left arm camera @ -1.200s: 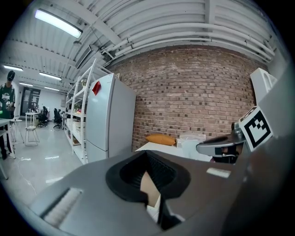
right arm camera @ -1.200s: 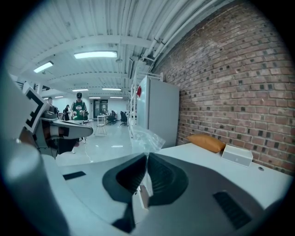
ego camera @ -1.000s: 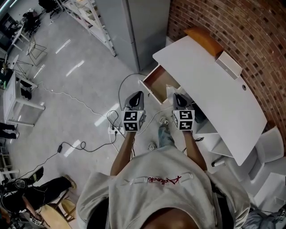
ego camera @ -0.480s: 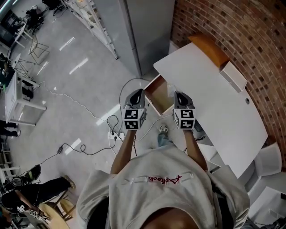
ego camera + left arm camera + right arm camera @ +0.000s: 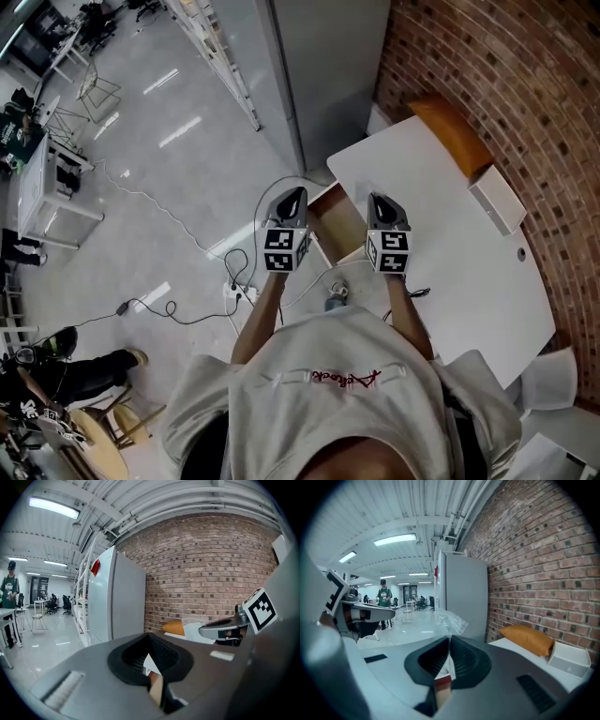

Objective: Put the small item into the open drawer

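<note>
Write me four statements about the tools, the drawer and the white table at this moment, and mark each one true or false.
1. The right tool is shut on a clear plastic bag. True.
2. The drawer under the white table is pushed shut. False: it stands pulled out, with its wooden inside showing between the two tools.
3. An orange cushion lies at the table's far end, by the brick wall. True.
4. The left tool also pinches a bag. False: its jaws are together with nothing held between them.
</note>
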Motion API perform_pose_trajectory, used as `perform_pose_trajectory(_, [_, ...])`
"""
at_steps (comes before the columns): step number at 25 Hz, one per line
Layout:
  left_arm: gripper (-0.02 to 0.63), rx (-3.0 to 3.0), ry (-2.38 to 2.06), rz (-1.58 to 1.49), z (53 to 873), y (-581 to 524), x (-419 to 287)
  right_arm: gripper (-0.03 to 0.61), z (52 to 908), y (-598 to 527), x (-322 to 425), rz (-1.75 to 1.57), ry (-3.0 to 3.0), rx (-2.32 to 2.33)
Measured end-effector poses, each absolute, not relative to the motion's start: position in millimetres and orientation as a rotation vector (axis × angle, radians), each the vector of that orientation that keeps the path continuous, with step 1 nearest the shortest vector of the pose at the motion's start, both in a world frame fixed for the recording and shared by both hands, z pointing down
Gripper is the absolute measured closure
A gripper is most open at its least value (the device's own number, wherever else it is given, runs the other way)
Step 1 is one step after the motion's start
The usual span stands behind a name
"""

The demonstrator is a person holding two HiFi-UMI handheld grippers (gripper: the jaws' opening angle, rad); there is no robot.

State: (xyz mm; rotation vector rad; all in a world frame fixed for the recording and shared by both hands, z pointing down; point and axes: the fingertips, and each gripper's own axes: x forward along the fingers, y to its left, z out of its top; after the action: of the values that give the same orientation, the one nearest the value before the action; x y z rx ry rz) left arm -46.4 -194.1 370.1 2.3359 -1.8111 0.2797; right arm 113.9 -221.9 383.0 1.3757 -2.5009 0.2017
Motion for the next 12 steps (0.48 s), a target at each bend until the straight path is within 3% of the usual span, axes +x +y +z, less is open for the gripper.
perform_pose_trajectory(12, [0.604,2.256,-1.904,0.286,370,-237,-46,0.562,390,-273,109,0.205,-2.559,1.263])
